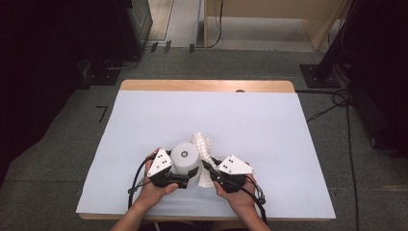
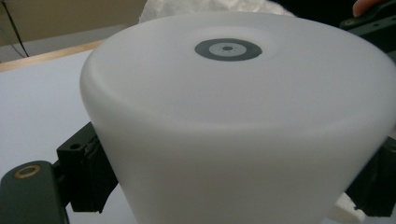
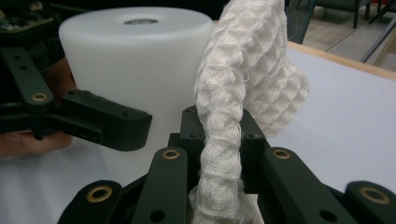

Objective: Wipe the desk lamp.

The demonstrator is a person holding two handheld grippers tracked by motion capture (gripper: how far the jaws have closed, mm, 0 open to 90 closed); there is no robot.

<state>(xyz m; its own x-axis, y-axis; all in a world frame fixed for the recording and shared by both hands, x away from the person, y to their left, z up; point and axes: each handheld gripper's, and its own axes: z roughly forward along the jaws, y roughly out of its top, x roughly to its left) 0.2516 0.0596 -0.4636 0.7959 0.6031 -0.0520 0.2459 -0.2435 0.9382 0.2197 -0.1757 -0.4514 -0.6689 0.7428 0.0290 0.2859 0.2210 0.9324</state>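
Two things are gripped near the tabletop's front edge. A white cylinder (image 1: 185,157) is clamped by the left gripper (image 1: 186,179). A waffle-knit cloth (image 3: 233,107) is pinched by the right gripper (image 3: 219,140)

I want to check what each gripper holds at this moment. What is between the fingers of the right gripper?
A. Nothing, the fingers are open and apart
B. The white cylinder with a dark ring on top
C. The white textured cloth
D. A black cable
C. In the right gripper view, the right gripper is shut on the white textured cloth, which rises bunched from between the fingers, while the left gripper holds the white cylinder.
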